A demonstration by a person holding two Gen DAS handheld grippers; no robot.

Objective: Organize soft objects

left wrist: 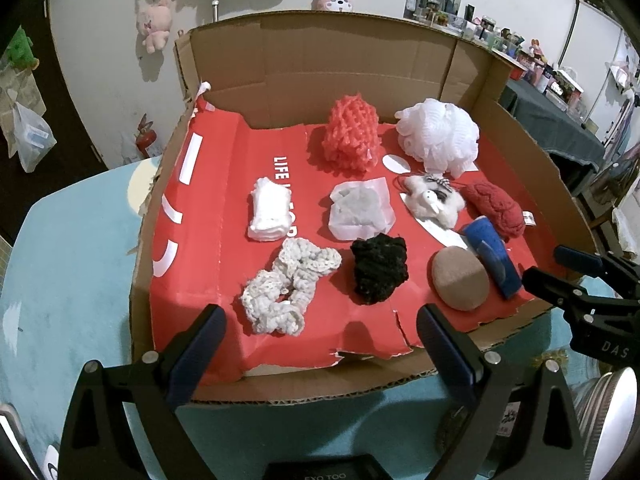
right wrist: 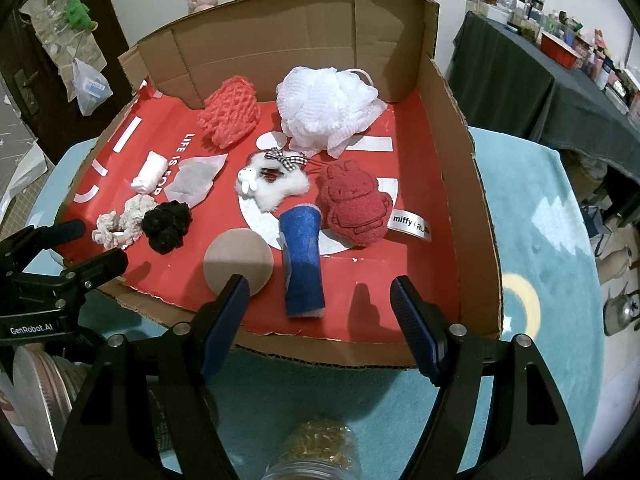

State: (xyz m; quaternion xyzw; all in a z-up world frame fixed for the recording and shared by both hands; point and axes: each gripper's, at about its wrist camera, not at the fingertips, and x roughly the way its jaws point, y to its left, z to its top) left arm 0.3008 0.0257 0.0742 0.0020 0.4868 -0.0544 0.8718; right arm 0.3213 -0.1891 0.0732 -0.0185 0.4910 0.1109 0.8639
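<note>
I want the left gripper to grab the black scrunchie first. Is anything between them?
Nothing visible. The left gripper is open at the box's near edge, and only bare red lining lies between it and the black scrunchie.

White wall (left wrist: 100,64) hung with pink plush toy (left wrist: 153,24); dark-draped cluttered side table (right wrist: 520,80); dark door (right wrist: 24,80) at left.

Scrunchies: two, one white (left wrist: 288,286), one black (left wrist: 378,269)
Bath poufs: one (left wrist: 438,135)
Foam nets: one (left wrist: 352,136)
Plush pieces: two, red (right wrist: 354,204) and white (right wrist: 276,184)
</note>
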